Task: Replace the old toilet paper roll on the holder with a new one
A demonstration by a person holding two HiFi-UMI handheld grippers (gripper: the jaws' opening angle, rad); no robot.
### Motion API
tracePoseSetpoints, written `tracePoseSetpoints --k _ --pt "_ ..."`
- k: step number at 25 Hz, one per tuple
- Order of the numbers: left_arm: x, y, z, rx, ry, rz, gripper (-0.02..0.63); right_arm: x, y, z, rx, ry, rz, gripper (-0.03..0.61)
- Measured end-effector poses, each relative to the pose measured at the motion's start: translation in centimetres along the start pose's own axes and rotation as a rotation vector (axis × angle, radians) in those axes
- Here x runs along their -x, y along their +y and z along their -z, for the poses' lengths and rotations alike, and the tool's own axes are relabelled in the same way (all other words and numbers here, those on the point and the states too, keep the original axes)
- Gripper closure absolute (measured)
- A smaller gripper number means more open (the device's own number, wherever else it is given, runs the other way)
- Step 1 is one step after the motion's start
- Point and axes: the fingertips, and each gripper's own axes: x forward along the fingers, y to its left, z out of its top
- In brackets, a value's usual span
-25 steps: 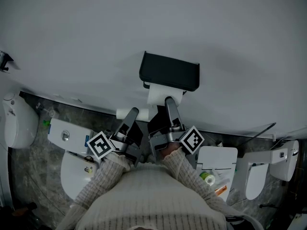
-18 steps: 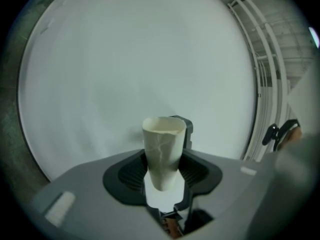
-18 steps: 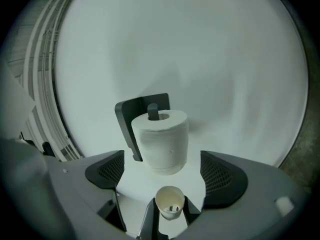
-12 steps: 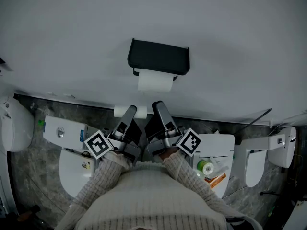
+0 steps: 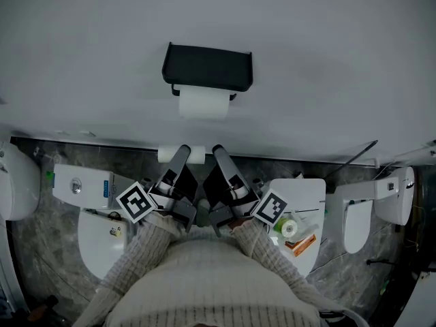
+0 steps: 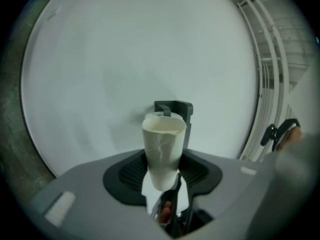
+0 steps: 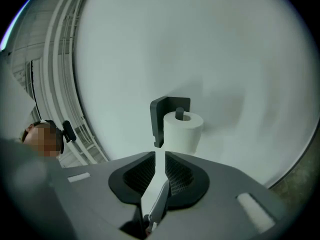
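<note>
holding the old cardboard tube (image 6: 161,144) firmly is most of what is left, by the look of it. the left gripper (image 5: 181,152) has its jaws shut on the tube, and the card is squashed flat where they bite. the tube's free end rises above the jaws, with its open mouth facing up and slightly back toward the camera. from the head view it lies across the jaw tips, its long axis running side to side, roughly along the wall (image 5: 327,60). so the tube sits crosswise to the jaws' reach, not pointing ahead of them.

ahead of and above both pairs of jaws hangs the black holder (image 5: 208,67). a full white roll (image 5: 203,104) is already on the holder's bar, its axis also level and along the wall. the right gripper (image 7: 159,156) has its jaws drawn nearly together with only a thin slit between them, and nothing is in it. the full roll stands straight ahead beyond the tips, well apart from them.

the swap looks done, so the job now is carrying the tube away and dropping it somewhere sensible. keep the squeeze steady, since crushed card is light and can slip sideways out of the jaws. keep the free end clear of the hanging roll. no bin shows in any view.
</note>
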Motion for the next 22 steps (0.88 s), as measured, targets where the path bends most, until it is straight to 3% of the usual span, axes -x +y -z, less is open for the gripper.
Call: tracePoseSetpoints --k 3,12,22 --pt "0.0 0.2 0.0 0.005 0.003 0.000 0.436 0.1 0.3 0.1 0.008 0.005 -0.021 0.578" --pt "-1.0 -0.7 0.9 -0.010 0.003 0.015 0.436 0.6 1.7 0.0 0.027 0.077 -0.076 0.578" --pt "-1.3 -0.9 0.2 -0.017 0.007 0.025 0.436 0.1 1.0 -0.1 0.060 0.090 -0.031 0.578"
